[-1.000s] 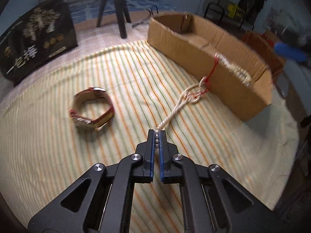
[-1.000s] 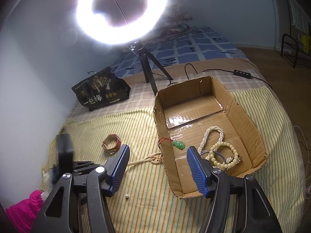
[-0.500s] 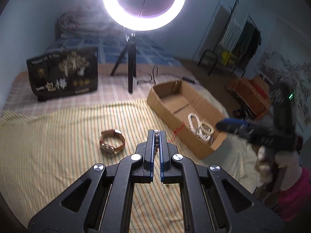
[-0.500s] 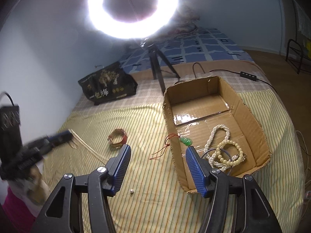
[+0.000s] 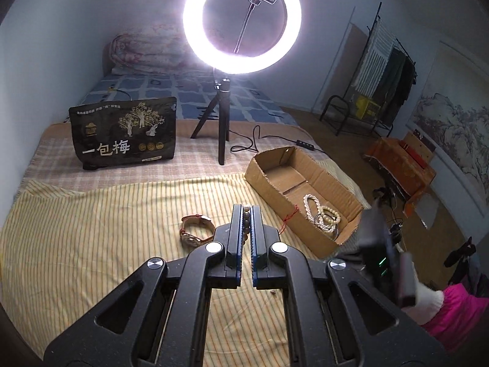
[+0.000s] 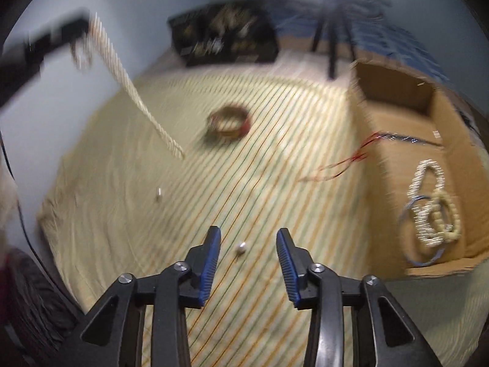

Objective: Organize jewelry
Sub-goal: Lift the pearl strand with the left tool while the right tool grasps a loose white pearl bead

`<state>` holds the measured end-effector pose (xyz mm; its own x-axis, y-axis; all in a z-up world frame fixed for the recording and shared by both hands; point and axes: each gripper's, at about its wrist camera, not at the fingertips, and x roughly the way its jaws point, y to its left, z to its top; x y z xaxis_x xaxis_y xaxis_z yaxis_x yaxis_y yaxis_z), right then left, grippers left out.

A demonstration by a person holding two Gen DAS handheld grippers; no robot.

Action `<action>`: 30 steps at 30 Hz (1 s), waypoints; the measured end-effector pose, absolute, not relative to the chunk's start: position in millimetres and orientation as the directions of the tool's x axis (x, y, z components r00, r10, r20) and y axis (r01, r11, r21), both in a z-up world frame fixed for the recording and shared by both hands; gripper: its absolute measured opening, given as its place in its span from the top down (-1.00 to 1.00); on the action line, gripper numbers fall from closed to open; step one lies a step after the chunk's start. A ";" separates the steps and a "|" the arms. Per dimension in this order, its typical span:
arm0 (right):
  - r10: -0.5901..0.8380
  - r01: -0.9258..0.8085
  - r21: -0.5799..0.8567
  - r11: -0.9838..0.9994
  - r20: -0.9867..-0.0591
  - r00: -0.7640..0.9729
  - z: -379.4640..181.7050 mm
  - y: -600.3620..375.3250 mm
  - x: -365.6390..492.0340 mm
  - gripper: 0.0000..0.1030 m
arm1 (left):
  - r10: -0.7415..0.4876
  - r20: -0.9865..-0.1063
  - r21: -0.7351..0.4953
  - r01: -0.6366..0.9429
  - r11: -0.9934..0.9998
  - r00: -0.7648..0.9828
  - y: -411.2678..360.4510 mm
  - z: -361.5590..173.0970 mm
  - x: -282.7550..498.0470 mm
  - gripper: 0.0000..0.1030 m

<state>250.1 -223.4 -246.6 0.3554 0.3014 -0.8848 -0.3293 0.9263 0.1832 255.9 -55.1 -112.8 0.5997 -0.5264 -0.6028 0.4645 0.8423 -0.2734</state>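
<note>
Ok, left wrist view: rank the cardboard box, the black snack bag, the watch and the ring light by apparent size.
1. ring light and cardboard box, too close to rank
2. black snack bag
3. watch

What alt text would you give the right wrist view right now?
The right gripper, open, hovers over a small loose bead on the striped cloth. Beyond lie a watch and a cardboard box holding pearl strands; the picture is blurred.

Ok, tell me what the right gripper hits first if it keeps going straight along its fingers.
Most likely the loose pearl bead, lying on the striped sheet between the open fingers of the right gripper, whose jaws have just been closing. Blur leaves depth unclear; the fingers might touch the sheet first.
</note>
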 end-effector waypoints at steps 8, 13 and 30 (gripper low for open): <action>0.221 -0.349 0.104 0.931 -0.924 0.312 -277.3 -203.0 254.6 0.46 | -0.515 -0.623 -0.276 0.450 0.849 0.589 -49.6 -123.1 259.6 0.97; 0.192 -0.357 0.072 0.931 -0.930 0.313 -279.4 -200.7 253.5 0.88 | -0.508 -0.633 -0.274 0.445 0.853 0.584 -49.4 -128.1 263.5 0.97; 0.283 -0.216 0.196 0.956 -0.808 0.517 -187.0 -271.2 263.9 0.88 | -0.558 -0.589 -0.292 0.490 0.821 0.585 -84.9 -105.2 270.5 0.97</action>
<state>263.9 -271.2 -187.0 0.5169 0.2826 -0.8081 -0.2157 0.9565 0.1965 270.5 -84.9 -105.2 0.5846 -0.5582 -0.5888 0.4904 0.8213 -0.2916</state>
